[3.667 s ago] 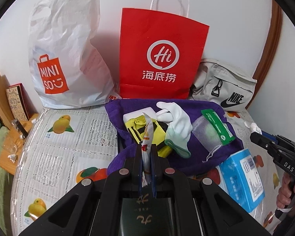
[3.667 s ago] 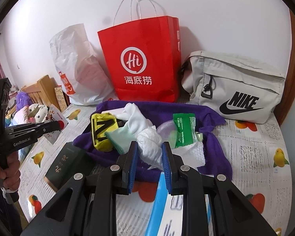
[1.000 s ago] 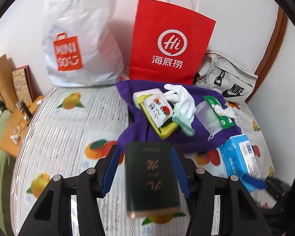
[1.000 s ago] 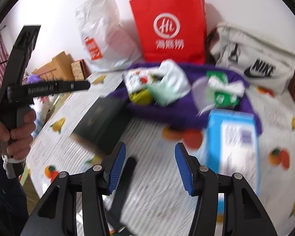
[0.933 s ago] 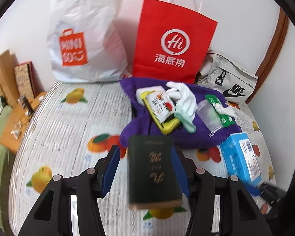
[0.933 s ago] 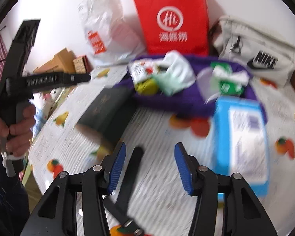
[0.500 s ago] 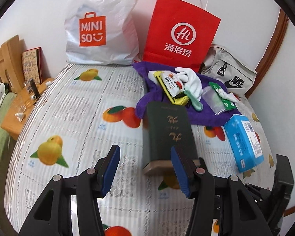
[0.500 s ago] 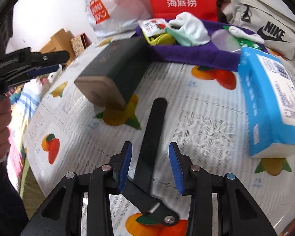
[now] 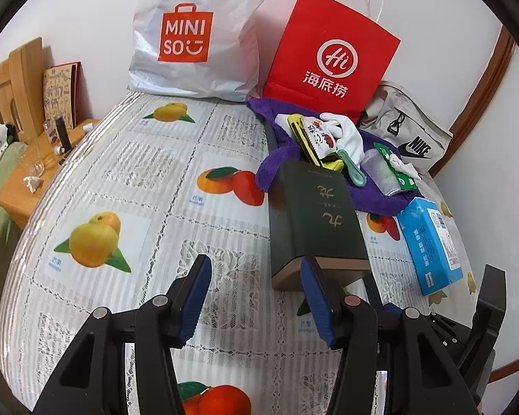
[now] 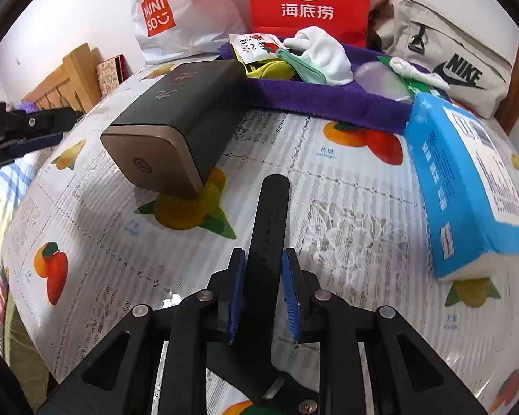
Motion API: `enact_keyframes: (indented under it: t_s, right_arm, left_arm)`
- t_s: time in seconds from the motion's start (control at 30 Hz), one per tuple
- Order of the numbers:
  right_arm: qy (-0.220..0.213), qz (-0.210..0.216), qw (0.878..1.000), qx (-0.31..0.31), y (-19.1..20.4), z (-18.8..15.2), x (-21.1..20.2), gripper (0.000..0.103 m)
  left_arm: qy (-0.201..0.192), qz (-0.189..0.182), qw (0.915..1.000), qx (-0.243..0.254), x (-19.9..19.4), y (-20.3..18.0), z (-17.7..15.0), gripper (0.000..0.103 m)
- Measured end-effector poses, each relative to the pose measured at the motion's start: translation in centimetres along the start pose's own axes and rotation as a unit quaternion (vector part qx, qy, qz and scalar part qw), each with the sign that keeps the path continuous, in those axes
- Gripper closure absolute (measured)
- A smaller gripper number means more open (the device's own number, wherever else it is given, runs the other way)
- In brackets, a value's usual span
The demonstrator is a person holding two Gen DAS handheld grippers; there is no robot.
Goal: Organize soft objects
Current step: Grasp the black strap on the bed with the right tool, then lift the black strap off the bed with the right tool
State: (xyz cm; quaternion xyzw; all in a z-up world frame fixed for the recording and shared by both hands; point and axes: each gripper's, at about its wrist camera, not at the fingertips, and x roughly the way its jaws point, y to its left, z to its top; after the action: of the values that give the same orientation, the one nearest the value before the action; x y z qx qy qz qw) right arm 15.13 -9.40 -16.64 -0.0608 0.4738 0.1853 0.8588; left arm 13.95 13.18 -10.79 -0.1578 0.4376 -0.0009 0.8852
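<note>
Fruit-print tablecloth [image 9: 128, 173] everywhere, bags stacked along the back wall. The black strap [image 10: 268, 228] lies flat on it, long axis pointing away from the right gripper [image 10: 261, 294], whose blue pads sit either side of the strap's near part, narrowed but seemingly not squeezing yet. Left gripper [image 9: 256, 297] is spread wide, holding nothing, beside the dark green box [image 9: 315, 214]. Beyond: purple towel [image 10: 328, 102] piled with soft bits. Right is clearly nearer.

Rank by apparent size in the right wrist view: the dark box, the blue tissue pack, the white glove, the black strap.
1-2. dark box and blue tissue pack: similar, and both sit near the lens, so unranked.
3. black strap, lengthened by nearness.
4. white glove.
</note>
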Motion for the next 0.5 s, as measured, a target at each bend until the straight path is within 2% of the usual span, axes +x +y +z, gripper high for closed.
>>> enact_keyframes:
  t_s: [0.13, 0.37, 0.5]
  right_arm:
    - [-0.011, -0.016, 1.0, -0.009, 0.8, 0.0, 0.3, 0.082]
    - [-0.026, 0.03, 0.999, -0.001, -0.4, 1.2, 0.5, 0.083]
    - [-0.047, 0.028, 0.999, 0.004, -1.1, 1.5, -1.0, 0.083]
  left_arm:
    - [0.005, -0.001, 1.0, -0.003, 0.2, 0.3, -0.4, 0.052]
    - [0.014, 0.004, 0.9998, 0.014, 0.0, -0.3, -1.5, 0.052]
    - [0.024, -0.012, 0.9989, 0.037, 0.2, -1.5, -2.4, 0.052]
